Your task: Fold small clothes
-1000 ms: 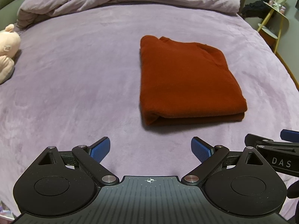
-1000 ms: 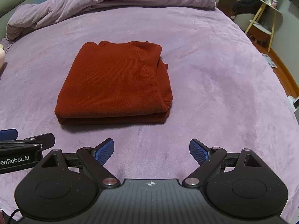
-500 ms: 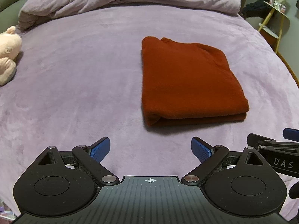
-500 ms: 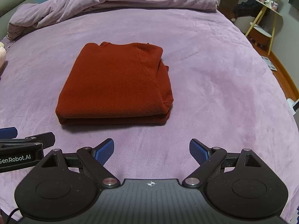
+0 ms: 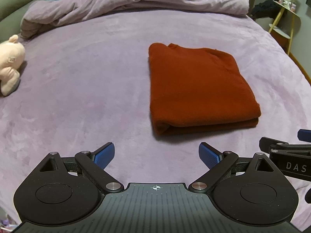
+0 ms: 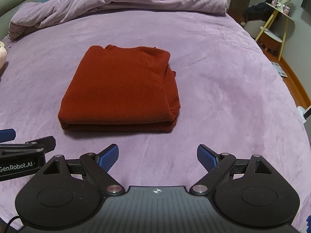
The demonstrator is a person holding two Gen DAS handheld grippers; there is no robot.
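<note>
A rust-red sweater (image 5: 196, 89) lies folded into a neat rectangle on the purple bed cover (image 5: 81, 89); it also shows in the right wrist view (image 6: 122, 91). My left gripper (image 5: 156, 155) is open and empty, hovering near the bed's front, a short way in front and left of the sweater. My right gripper (image 6: 157, 156) is open and empty, just in front of the sweater's near folded edge. Each gripper shows at the edge of the other's view, the right one (image 5: 287, 155) and the left one (image 6: 21, 155).
A bunched purple duvet (image 5: 136, 2) lies along the far side of the bed. A pink plush toy (image 5: 9, 64) sits at the left edge. A yellow-legged side table (image 6: 276, 17) stands on the floor to the right, past the bed edge.
Both grippers have tilted or drawn back slightly, so the sweater sits a little lower in view. Both stay open and the sweater has not moved.
</note>
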